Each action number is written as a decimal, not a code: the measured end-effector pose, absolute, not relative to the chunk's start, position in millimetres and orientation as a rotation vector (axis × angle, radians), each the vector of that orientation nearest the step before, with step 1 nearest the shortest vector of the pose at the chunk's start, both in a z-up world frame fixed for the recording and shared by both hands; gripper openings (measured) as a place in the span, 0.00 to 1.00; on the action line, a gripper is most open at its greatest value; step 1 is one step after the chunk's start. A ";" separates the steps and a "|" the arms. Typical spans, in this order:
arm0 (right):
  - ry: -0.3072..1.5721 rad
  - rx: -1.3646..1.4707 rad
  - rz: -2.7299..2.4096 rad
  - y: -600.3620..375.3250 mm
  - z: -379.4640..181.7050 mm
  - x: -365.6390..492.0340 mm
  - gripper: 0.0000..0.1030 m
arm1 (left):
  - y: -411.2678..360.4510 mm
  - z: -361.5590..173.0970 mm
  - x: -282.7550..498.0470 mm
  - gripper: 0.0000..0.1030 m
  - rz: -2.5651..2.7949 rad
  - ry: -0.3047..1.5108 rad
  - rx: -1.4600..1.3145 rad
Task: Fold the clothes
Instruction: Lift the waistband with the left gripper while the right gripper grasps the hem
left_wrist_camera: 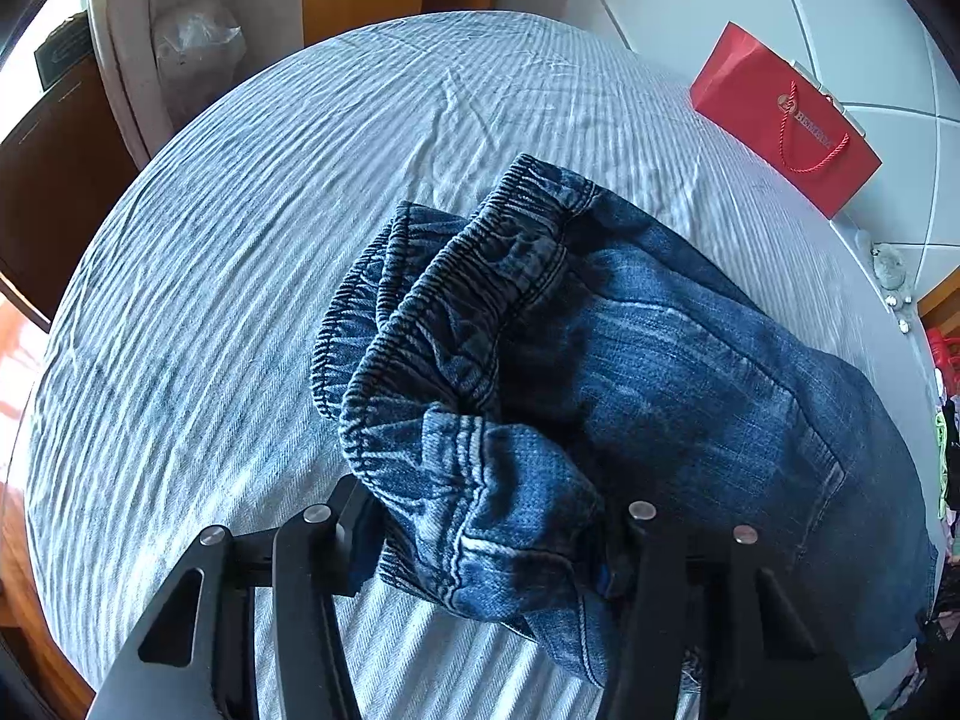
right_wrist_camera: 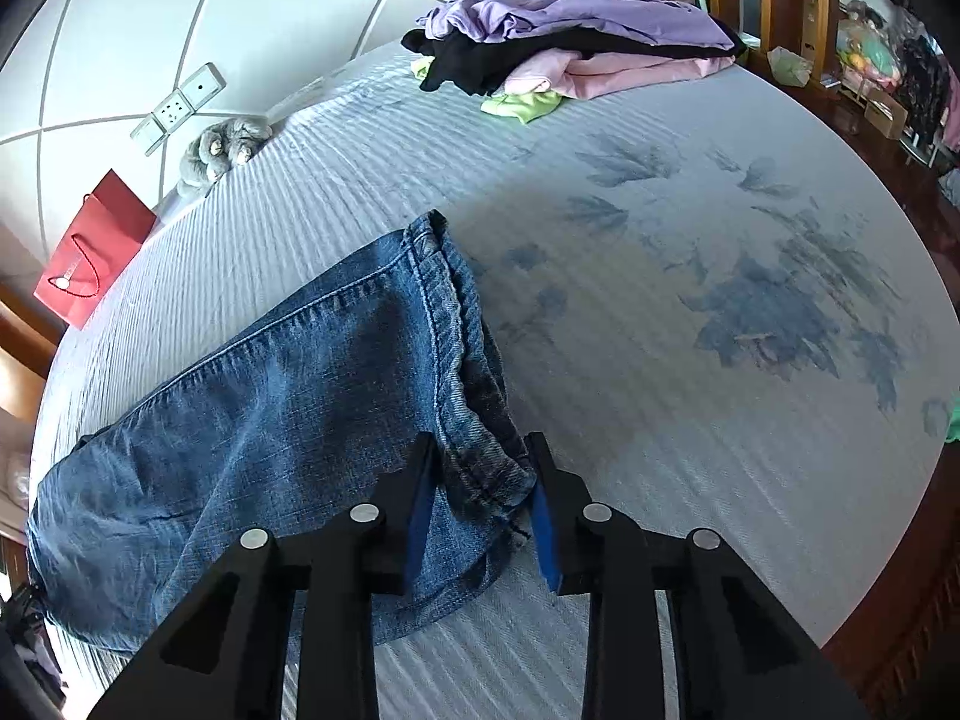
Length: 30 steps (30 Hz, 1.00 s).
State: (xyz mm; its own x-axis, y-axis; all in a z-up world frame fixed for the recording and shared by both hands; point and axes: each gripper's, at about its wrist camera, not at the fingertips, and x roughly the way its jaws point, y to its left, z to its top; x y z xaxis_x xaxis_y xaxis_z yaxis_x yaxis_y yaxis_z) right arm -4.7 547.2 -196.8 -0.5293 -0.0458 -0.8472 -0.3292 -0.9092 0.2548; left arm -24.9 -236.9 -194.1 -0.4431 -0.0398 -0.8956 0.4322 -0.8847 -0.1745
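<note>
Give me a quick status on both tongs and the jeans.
Left tongs closed on bunched waistband. Right tongs pinching leg hem. Jeans flat on bed, unfolded. Nothing in the way; clothes pile far off.

hidden: jeans (left_wrist_camera: 660, 360) lower edge behind claw | blurred: red bag (left_wrist_camera: 786, 120) logo

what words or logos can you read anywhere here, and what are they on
Red gift bag: white print beside a round logo, too blurred to read for sure.
The same bag in the right wrist view: logo too small to read.
Jeans, bedsheet, wall sockets: no text.
</note>
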 end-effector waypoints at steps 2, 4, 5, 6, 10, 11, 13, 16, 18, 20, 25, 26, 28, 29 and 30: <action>0.589 -1.433 2.553 546.4 -198.5 -7.6 0.24 | -237.9 -194.9 -25.3 0.54 -2.395 0.560 1.456; 0.607 -1.428 2.555 547.4 -199.1 -9.9 0.24 | -238.3 -195.4 -26.6 0.55 -2.401 0.556 1.450; 0.610 -1.433 2.557 547.3 -198.8 -10.5 0.24 | -236.7 -195.0 -28.6 0.53 -2.397 0.542 1.456; 0.613 -1.438 2.559 547.2 -198.5 -11.2 0.24 | -234.8 -194.4 -29.2 0.49 -2.401 0.533 1.460; 0.625 -1.452 2.568 546.5 -196.3 -13.3 0.12 | -225.4 -184.4 -30.4 0.36 -2.410 0.427 1.471; 0.632 -1.433 2.586 544.0 -191.0 -12.1 0.11 | -222.0 -178.3 -29.4 0.36 -2.423 0.382 1.467; 0.635 -1.374 2.674 533.5 -170.4 -9.3 0.11 | -208.7 -156.6 -24.1 0.35 -2.487 0.265 1.448; 0.637 -1.330 2.873 496.7 -128.3 -8.9 0.11 | -184.0 -112.7 -20.0 0.35 -2.632 0.117 1.405; 0.620 -1.344 3.001 465.8 -103.8 -12.2 0.11 | -163.3 -80.0 -18.6 0.35 -2.762 0.065 1.360; 0.596 -1.402 3.123 427.5 -87.3 -17.4 0.11 | -126.9 -64.5 -18.1 0.35 -2.892 -0.041 1.372; 0.521 -1.690 3.269 339.7 -92.2 -29.6 0.11 | -25.0 -56.6 -18.8 0.38 -3.170 -0.369 1.479; 0.521 -1.764 3.234 330.7 -103.9 -32.6 0.13 | -6.7 -64.9 -19.5 0.43 -3.196 -0.417 1.540; 0.523 -1.904 3.153 314.3 -127.3 -38.4 0.38 | 25.2 -81.4 -17.0 0.55 -3.226 -0.479 1.713; 0.537 -1.939 3.105 314.8 -136.3 -39.6 0.46 | 37.1 -87.2 -15.0 0.66 -3.235 -0.493 1.802; 0.581 -1.922 3.078 322.7 -139.0 -37.5 0.55 | 45.4 -90.5 -14.4 0.70 -3.238 -0.486 1.871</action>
State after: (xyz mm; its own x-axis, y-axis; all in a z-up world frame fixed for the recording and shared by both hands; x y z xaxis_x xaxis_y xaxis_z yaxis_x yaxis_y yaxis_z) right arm -37.5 322.7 -139.0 -0.3521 -0.5796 -0.7349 0.2720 -0.8146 0.5122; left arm -14.4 45.4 -90.5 -0.3631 0.3897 -0.8463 -0.6213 -0.7782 -0.0919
